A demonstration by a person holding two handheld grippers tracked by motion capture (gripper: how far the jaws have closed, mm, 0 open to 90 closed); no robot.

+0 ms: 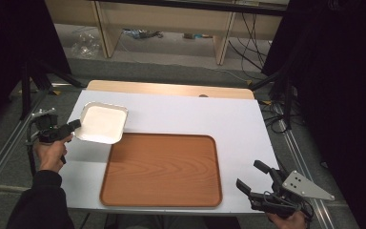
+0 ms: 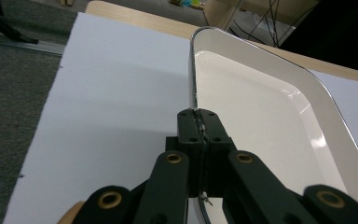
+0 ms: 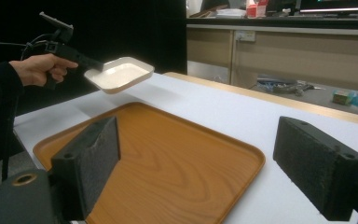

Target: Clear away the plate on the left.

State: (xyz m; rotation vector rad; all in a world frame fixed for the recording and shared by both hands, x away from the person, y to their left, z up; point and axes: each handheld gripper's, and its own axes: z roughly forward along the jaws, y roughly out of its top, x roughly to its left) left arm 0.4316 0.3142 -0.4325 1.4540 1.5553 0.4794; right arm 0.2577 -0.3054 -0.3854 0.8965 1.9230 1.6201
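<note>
**Mia:** What is the left gripper [image 1: 71, 127] doing?

**Tom:** Its two black jaws are pinched tight on the rim of a shallow white dish with rounded corners and a thin dark edge [image 1: 102, 124]. In the left gripper view the jaws [image 2: 199, 128] meet on the dish rim [image 2: 279, 107], with no gap.

**Mia:** Is the dish sitting on the table?

**Tom:** No. In the right gripper view the dish [image 3: 121, 74] is up in the air, above the white table top [image 3: 223, 109]. It hangs over the far left part of the table, just past the corner of the big brown wooden tray [image 1: 162, 169].

**Mia:** Who holds that gripper?

**Tom:** A hand [image 1: 52, 152] in a dark sleeve, at the left edge of the table.

**Mia:** And the right gripper [image 1: 255, 176]?

**Tom:** Its jaws are spread wide apart and hold nothing. It is low at the near right corner of the table, beside the tray. The tray [image 3: 168, 163] lies flat with nothing on it.
</note>
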